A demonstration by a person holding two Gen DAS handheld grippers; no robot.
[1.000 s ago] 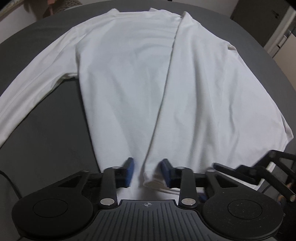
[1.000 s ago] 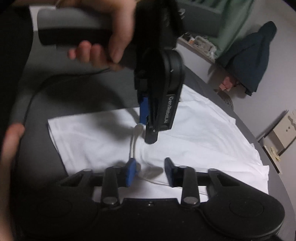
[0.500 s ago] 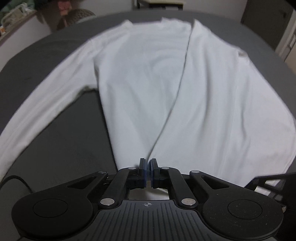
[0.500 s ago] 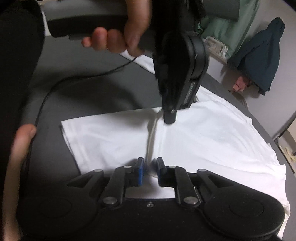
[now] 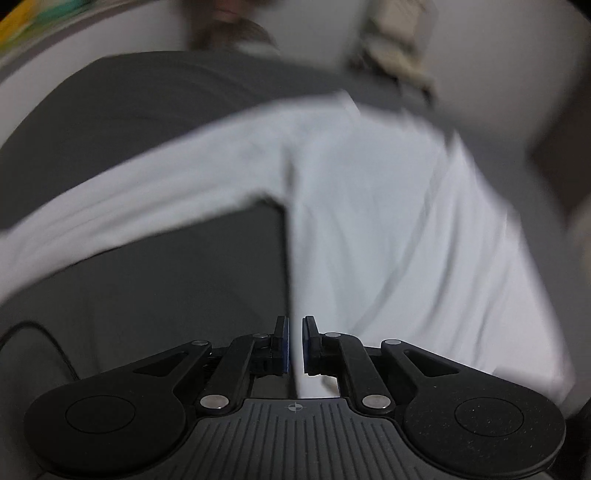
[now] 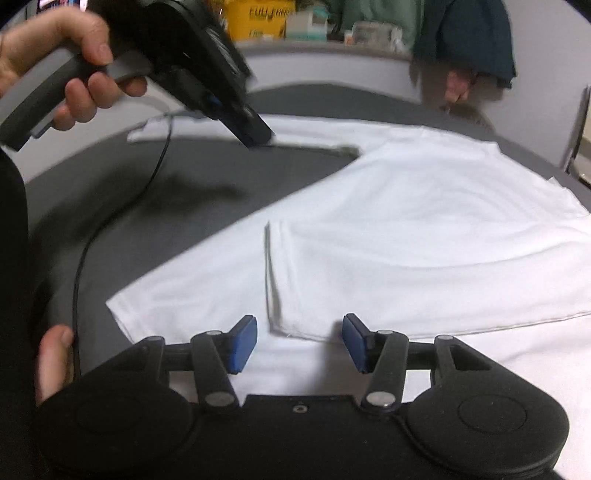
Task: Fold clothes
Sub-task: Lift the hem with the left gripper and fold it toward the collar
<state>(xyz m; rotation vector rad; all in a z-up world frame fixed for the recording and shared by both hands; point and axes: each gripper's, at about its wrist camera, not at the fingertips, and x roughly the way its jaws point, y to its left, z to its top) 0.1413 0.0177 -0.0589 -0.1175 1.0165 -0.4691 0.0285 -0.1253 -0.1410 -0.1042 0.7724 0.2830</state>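
A white long-sleeved shirt (image 6: 424, 229) lies flat on the dark grey table (image 6: 184, 192), with one side folded over the body. The corner of that folded flap (image 6: 280, 325) rests just ahead of my right gripper (image 6: 299, 343), which is open and low over the cloth with nothing between its blue pads. My left gripper (image 6: 258, 136) is raised in the air by a hand (image 6: 85, 74), near the outstretched sleeve (image 6: 314, 133). In the blurred left wrist view my left gripper (image 5: 295, 343) is all but shut, above the shirt's side edge (image 5: 291, 258). No cloth hangs from it.
A black cable (image 6: 77, 277) trails across the table on the left, past a thumb (image 6: 51, 362) beside my right gripper. Beyond the table's far rim are a yellow box (image 6: 258, 18), clutter and a dark jacket (image 6: 465, 37). The bare table (image 5: 166, 280) shows under the sleeve.
My right gripper has opened and let go of the fold, which now lies flat. My left gripper, shut half a second ago, has lifted and swung left toward the sleeve.
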